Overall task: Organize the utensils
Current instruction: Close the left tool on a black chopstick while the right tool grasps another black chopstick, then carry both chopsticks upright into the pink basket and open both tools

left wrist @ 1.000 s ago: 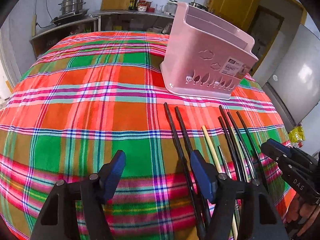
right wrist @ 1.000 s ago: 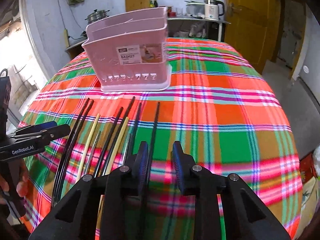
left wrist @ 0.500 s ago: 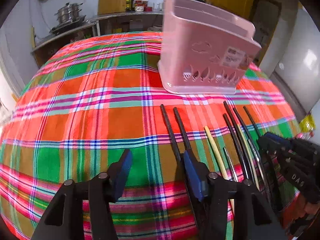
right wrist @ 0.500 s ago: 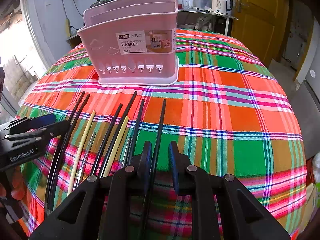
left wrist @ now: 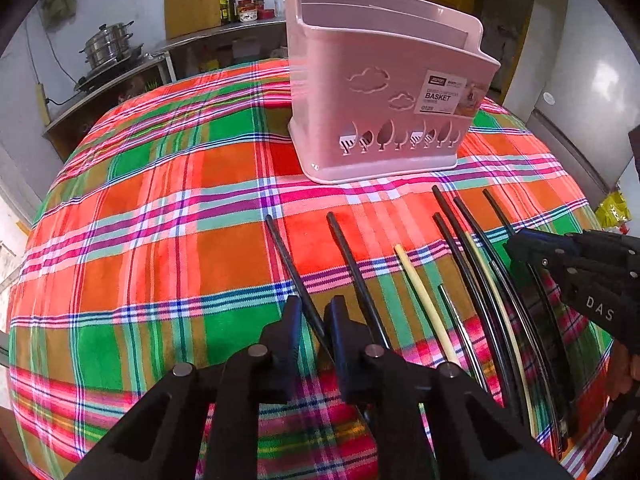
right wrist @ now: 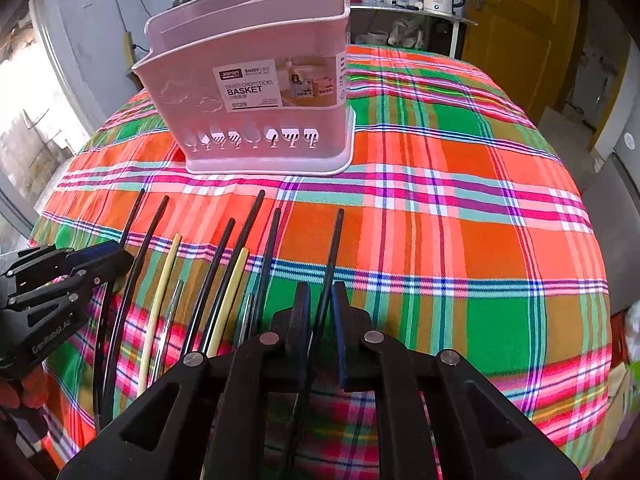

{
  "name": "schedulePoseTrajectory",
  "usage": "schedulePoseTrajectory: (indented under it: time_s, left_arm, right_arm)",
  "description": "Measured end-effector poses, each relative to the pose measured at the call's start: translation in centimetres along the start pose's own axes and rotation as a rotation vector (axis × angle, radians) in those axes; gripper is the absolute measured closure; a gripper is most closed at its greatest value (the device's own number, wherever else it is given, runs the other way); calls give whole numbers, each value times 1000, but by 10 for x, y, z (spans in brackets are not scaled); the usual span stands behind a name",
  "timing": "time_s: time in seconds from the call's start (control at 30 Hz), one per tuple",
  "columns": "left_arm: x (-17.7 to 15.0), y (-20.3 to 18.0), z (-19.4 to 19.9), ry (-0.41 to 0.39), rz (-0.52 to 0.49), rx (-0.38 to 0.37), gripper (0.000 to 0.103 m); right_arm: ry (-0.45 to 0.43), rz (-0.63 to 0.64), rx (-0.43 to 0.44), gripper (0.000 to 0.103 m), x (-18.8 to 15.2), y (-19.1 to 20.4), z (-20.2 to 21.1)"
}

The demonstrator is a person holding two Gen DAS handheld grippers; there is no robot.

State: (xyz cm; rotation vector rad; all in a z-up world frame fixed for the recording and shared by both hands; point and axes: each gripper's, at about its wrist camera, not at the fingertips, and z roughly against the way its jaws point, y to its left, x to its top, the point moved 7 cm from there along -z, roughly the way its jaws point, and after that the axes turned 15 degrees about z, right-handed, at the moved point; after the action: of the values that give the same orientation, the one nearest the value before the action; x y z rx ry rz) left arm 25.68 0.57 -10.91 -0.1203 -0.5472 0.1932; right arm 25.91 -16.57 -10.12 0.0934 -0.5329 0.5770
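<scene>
Now the left gripper (left wrist: 312,326), wide apart a second ago, has narrowed its jaws around the leftmost black chopstick (left wrist: 294,276); contact is hard to confirm. The right gripper (right wrist: 320,316) stays nearly closed around the rightmost black chopstick (right wrist: 332,258), and has come closer to the far basket. That pink basket (right wrist: 248,92) stands upright on the plaid tablecloth (right wrist: 460,208); its contents cannot be seen. A row of chopsticks (right wrist: 224,276) lies near the grippers, long axes running near to far, far tips toward the basket.
</scene>
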Motion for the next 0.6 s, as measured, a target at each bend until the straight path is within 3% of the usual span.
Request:
schedulePoseTrajectory:
  time_s: [0.37,0.6]
  left_arm:
    - [9,-1,-2,22,52,-55,94]
    - [21,-8,30,-21,40,-113,98]
  right_arm:
    - [1,-10,27,98,2,0,-1]
    - [-57,-3,34,98,13,0,26]
